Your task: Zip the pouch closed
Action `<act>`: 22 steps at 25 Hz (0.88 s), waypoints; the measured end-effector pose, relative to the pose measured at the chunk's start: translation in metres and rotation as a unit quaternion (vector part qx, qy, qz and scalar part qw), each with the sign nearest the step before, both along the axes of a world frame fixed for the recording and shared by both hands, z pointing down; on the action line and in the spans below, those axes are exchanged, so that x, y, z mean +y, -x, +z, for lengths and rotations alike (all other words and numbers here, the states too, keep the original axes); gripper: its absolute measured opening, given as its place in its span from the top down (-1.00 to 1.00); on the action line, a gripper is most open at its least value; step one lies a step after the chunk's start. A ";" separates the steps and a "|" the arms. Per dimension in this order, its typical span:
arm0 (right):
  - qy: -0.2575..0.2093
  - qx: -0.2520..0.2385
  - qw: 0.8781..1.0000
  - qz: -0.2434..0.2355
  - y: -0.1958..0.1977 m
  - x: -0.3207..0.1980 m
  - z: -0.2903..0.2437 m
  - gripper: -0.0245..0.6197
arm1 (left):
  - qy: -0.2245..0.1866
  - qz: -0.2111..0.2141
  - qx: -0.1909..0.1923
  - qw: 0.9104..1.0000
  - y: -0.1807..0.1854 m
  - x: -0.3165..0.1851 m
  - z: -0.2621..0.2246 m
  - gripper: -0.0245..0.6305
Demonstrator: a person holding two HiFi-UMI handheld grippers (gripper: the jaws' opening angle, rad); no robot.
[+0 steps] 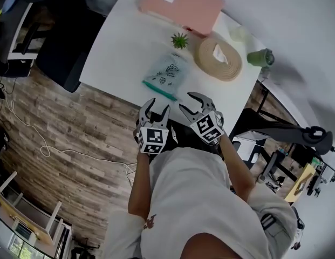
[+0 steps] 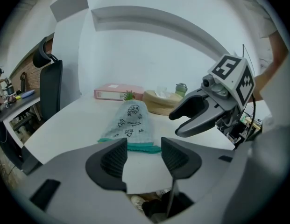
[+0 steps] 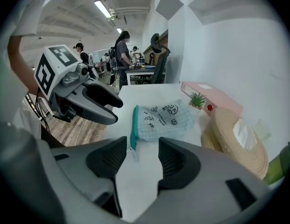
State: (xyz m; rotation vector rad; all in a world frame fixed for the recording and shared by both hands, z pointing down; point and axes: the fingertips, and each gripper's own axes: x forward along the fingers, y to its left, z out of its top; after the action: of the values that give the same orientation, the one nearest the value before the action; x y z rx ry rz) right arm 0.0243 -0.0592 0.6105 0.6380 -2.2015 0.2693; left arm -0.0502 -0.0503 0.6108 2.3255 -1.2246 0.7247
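Note:
A pale checked pouch [image 1: 168, 73] with black doodles and a teal zipper edge [image 1: 159, 89] lies flat on the white table [image 1: 124, 47]. The zipper edge faces the near table edge. In the left gripper view the pouch [image 2: 128, 121] lies just beyond my jaws, teal edge nearest. In the right gripper view the pouch [image 3: 163, 117] shows with its zipper pull [image 3: 133, 153] hanging toward me. My left gripper [image 1: 155, 110] and right gripper [image 1: 195, 105] hover side by side at the near table edge, short of the pouch. Both are open with nothing between the jaws.
Behind the pouch stand a small green plant [image 1: 179, 40], a pink binder [image 1: 180, 5], a round woven basket [image 1: 218, 58] and a green cup [image 1: 260, 57]. A black office chair [image 1: 65, 47] stands left of the table. People work at desks in the background [image 3: 123, 55].

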 end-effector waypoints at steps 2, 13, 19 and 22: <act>0.007 0.001 1.000 -0.009 0.000 0.004 0.007 0.25 | 0.009 0.005 -0.001 1.000 -0.007 0.004 0.008 0.26; 0.028 -0.003 0.999 -0.021 -0.005 0.016 0.026 0.27 | 0.037 0.029 0.001 0.999 -0.040 0.016 0.038 0.47; 0.033 -0.006 0.999 -0.018 -0.007 0.016 0.030 0.29 | 0.043 0.043 0.000 0.998 -0.052 0.015 0.047 0.56; 0.033 -0.007 0.999 -0.016 -0.008 0.015 0.031 0.29 | 0.049 0.046 -0.001 0.998 -0.056 0.015 0.053 0.61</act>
State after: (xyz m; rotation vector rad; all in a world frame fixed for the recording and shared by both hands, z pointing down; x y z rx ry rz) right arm 0.0323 -0.0447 0.6413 0.5664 -2.2047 0.3308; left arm 0.0054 -0.0358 0.6633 2.3124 -1.0639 0.7994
